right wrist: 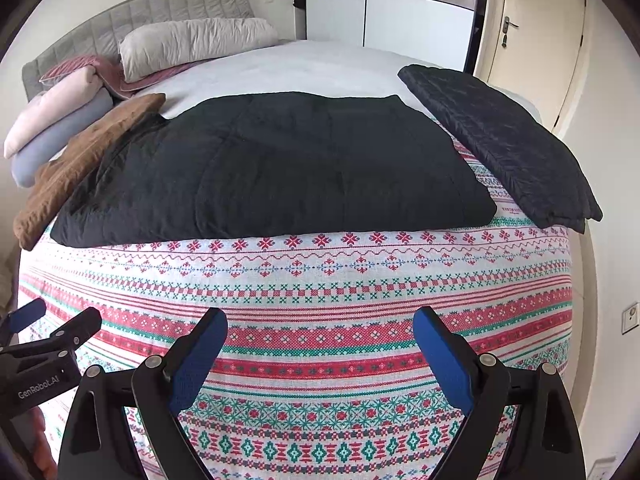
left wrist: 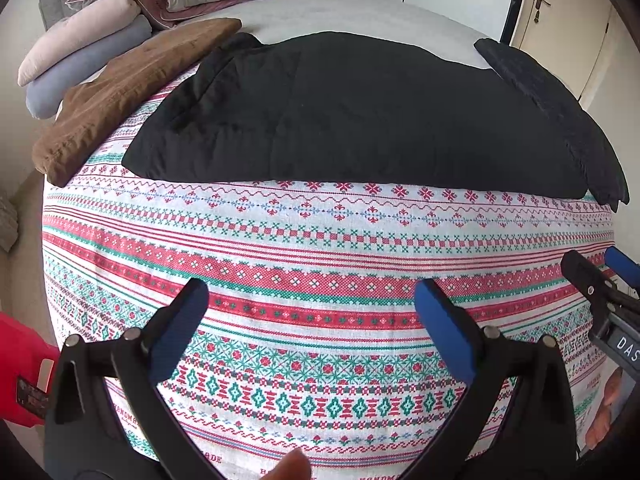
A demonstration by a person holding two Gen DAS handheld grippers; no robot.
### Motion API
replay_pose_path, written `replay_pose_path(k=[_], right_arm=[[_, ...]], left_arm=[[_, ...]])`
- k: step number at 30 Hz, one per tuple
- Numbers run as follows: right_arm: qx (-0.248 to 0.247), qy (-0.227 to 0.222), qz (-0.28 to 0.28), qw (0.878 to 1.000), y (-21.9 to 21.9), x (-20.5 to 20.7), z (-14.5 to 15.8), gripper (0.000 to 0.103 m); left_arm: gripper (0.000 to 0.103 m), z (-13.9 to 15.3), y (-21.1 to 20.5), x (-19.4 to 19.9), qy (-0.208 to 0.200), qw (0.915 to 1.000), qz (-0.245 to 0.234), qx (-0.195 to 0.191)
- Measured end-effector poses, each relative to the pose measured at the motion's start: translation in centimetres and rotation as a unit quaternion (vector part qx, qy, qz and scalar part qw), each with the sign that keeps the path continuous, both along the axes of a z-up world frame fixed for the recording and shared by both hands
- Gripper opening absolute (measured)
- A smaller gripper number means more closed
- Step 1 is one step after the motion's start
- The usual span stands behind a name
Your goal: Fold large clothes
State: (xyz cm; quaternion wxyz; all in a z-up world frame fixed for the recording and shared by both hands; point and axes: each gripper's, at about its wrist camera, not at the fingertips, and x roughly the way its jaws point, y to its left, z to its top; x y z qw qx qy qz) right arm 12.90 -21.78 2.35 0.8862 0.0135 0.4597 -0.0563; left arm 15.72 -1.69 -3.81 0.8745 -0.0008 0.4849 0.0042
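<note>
A large black quilted garment (left wrist: 360, 112) lies folded flat on a patterned red, green and white cloth (left wrist: 320, 248) on the bed; it also shows in the right wrist view (right wrist: 280, 168). My left gripper (left wrist: 312, 300) is open and empty, hovering above the patterned cloth, short of the garment's near edge. My right gripper (right wrist: 320, 328) is open and empty, also above the cloth (right wrist: 320, 280) and short of the garment. The right gripper shows at the right edge of the left wrist view (left wrist: 600, 276); the left gripper shows at the left edge of the right wrist view (right wrist: 52, 320).
A folded brown garment (left wrist: 132, 92) lies left of the black one (right wrist: 88, 160). A smaller folded black quilted piece (right wrist: 504, 144) lies to the right (left wrist: 560, 120). Pillows and folded blankets (right wrist: 192, 44) are stacked by the grey headboard (right wrist: 152, 4). A door (right wrist: 532, 48) and wardrobe (right wrist: 400, 12) stand behind.
</note>
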Motion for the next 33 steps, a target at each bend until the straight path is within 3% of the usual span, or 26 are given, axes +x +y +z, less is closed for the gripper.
replay_pose_path(k=[33], right_arm=[[-0.004, 0.006, 0.007, 1.000, 0.36, 0.00, -0.31, 0.095]], left_arm=[[0.102, 0.06, 0.19, -0.03, 0.000, 1.0000, -0.004, 0.006]])
